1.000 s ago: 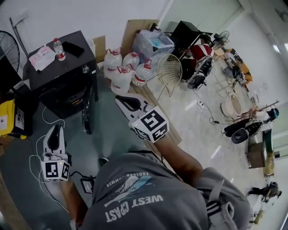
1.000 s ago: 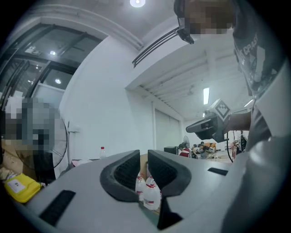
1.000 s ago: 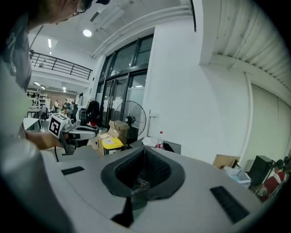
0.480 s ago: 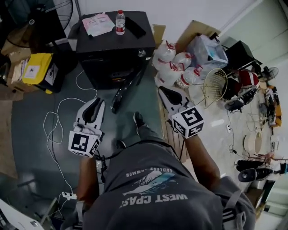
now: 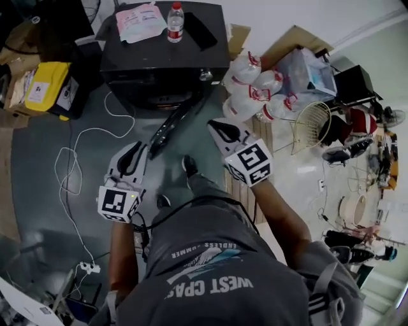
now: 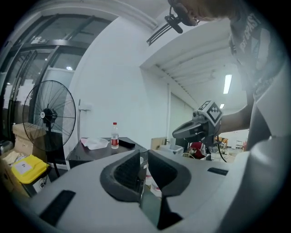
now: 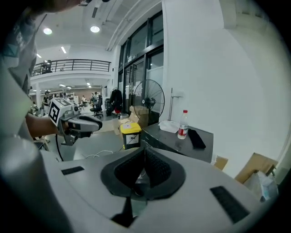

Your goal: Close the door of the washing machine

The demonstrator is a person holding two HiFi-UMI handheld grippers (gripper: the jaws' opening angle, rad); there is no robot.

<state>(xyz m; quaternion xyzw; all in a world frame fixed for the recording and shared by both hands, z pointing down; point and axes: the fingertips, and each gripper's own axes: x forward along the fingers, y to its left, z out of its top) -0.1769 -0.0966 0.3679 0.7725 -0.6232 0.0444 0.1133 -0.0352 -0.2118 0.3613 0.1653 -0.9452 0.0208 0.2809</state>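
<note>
The door (image 5: 171, 126) hangs swung open from the black washing machine (image 5: 164, 60), reaching out between the left tongs (image 5: 136, 150) and right tongs (image 5: 216, 128), both closed and empty, while a red-capped bottle (image 5: 175, 14) stands on the machine and capped jugs (image 5: 250, 90) and a clear bin (image 5: 307, 71) sit beside it.

A cluttered lab-like hall: mezzanine railing (image 7: 72, 63), tall glazing (image 7: 141, 59), water jugs (image 5: 252, 86), standing fan (image 7: 149, 101).

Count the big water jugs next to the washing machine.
4, on the floor beside the washing machine: rear left jug, rear right jug, front left jug, front right jug, as the head view shows them. Others may be hidden.
</note>
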